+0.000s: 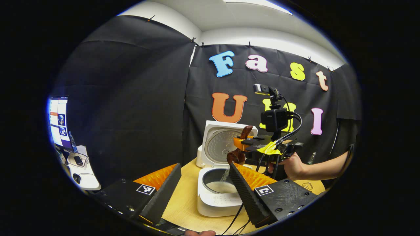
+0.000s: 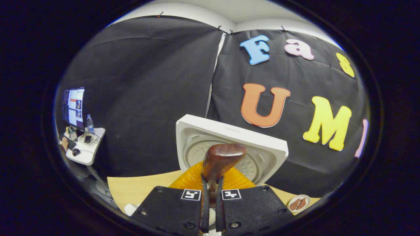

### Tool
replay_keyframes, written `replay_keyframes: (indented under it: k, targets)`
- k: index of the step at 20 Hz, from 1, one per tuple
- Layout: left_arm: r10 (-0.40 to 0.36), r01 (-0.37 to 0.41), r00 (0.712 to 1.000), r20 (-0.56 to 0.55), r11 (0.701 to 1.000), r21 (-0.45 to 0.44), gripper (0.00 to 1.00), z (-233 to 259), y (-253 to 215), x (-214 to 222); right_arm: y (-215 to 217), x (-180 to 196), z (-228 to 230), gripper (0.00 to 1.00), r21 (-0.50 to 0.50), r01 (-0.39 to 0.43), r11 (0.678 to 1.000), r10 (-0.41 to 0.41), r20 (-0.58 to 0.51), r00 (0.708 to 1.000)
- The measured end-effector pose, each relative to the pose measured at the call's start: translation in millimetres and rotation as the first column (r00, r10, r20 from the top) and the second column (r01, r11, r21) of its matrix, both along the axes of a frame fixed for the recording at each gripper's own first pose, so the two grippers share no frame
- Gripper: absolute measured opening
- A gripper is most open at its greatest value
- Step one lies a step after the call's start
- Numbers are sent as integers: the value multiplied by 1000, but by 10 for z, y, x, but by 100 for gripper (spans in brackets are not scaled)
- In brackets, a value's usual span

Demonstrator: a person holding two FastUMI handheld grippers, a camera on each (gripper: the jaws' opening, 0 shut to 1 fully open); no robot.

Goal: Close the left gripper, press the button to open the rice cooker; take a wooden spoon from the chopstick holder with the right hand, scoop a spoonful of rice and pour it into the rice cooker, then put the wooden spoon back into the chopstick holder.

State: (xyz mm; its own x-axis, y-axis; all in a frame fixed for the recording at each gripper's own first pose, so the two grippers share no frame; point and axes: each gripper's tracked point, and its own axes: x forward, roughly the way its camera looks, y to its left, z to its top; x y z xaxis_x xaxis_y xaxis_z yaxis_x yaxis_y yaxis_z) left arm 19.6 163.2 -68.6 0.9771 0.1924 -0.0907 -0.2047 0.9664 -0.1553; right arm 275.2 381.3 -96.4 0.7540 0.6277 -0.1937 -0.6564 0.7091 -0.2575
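White rice cooker (image 1: 219,191), lid up at 12 o'clock, takes rice from a dark brown wooden spoon (image 2: 219,160) gripped by right gripper (image 2: 212,200); left gripper (image 1: 205,183) released.

My left tongs (image 1: 205,183) are spread wide, fingers well apart, holding nothing. My right tongs (image 2: 212,196) are clamped nearly together on a spoon (image 2: 220,160). My right hand (image 1: 293,166) grips their handle, forearm stretched out level.

Rice cooker (image 1: 219,193) open; wooden spoon (image 1: 237,154) tipped above pot.
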Motion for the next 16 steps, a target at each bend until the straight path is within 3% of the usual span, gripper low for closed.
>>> replay_keyframes:
  k: [8, 13, 16]
  targets:
    - [-24, 24, 1000, 13, 1000, 15, 94, 121, -67, -10, -170, -59, 192, 10, 77, 21, 997, -17, -51, 999]
    - [-47, 47, 999, 21, 999, 21, 94, 176, -146, 61, -730, -153, 521, 10, 224, 89, 971, -55, -150, 987]
    - [-67, 66, 997, 37, 998, 16, 94, 203, -269, 156, -1224, -219, 678, 10, 317, 158, 935, -89, -222, 971]
